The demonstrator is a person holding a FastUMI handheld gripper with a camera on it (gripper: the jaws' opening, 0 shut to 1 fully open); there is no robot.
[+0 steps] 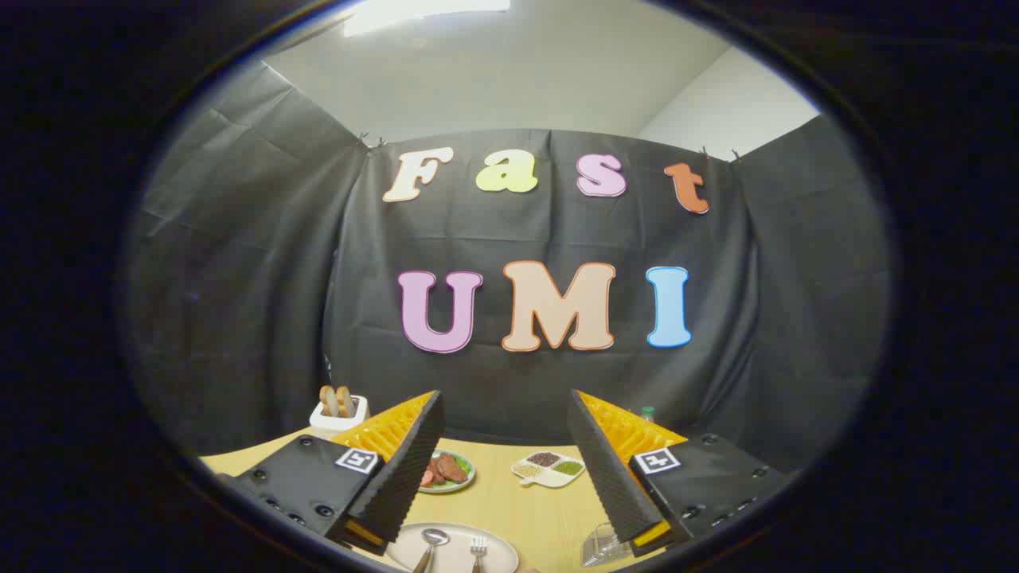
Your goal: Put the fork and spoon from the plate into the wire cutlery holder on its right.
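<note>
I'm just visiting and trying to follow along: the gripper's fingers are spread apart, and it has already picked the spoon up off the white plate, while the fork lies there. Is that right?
Not quite. In the gripper view the spoon is not picked up: it lies on the white plate beside the fork. The gripper holds nothing, its fingers spread apart with the plate between them.

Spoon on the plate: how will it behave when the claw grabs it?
The spoon looks like shiny metal, so probably stiff and slippery. It lies flat on the plate beside the fork, so it may skid. The claw is open above them.
</note>
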